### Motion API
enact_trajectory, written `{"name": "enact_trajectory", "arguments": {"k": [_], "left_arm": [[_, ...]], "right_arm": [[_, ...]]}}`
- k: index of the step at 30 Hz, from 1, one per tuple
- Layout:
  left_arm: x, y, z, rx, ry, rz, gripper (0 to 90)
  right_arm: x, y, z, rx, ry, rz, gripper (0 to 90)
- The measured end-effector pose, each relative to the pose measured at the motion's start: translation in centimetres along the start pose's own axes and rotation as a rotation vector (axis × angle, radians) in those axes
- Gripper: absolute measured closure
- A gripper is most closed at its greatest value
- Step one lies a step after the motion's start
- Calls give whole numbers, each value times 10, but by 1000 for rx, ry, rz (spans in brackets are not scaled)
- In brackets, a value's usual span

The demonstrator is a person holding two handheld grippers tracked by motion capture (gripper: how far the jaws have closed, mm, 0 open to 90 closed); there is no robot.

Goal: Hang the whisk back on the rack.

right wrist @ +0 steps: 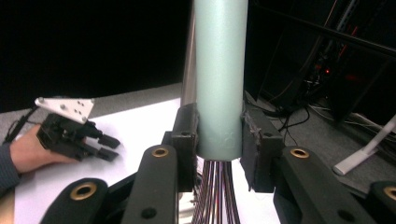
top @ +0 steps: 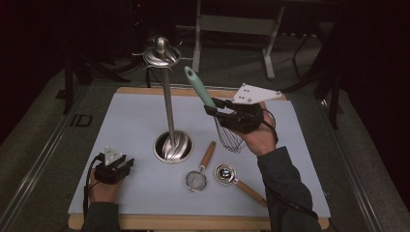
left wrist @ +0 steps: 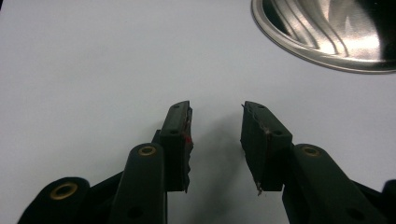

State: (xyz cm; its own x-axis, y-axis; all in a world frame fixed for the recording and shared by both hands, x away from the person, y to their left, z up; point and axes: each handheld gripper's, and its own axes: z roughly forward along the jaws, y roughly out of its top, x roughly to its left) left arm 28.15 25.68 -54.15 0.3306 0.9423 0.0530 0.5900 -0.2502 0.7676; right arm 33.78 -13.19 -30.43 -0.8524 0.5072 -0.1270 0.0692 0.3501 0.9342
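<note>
**Whisk held off the desk**

Right hand-held gripper [top: 211, 104] clamps the whisk [top: 212, 108] by its teal handle, jaws pressed on both sides, wires hanging down, whisk tilted above the desk [top: 130, 121] beside the steel stand [top: 168, 108]. Left hand-held gripper [left wrist: 216, 128] rests near the stand's base, jaws apart, holding nothing. Strainer [top: 199, 175] and spoon [top: 232, 179] lie near front.

sleeves [top: 285, 183]: dark blue-grey | left tool [top: 114, 168]: black, white three-cornered plate, black cable | right tool [right wrist: 218, 140]: black, brass-ringed screws
</note>
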Motion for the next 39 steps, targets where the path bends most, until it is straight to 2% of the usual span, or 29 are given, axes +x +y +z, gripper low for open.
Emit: {"name": "enact_trajectory", "arguments": {"k": [8,15,18,26,39], "left_arm": [[0,0,0,1,3,-2,621],[0,0,0,0,2,-3,619],[0,0,0,0,2,-3,618],[0,0,0,1,4,-1,618],[0,0,0,-2,1,-4,617]], "right_arm": [[3,10,0,-33,30,2,691],[9,15,1,-45,42,-12,691],[13,16,0,-46,42,-33,691],[17,19,-5,-65,54,-37,691],[22,21,6,-61,70,-37,691]]}}
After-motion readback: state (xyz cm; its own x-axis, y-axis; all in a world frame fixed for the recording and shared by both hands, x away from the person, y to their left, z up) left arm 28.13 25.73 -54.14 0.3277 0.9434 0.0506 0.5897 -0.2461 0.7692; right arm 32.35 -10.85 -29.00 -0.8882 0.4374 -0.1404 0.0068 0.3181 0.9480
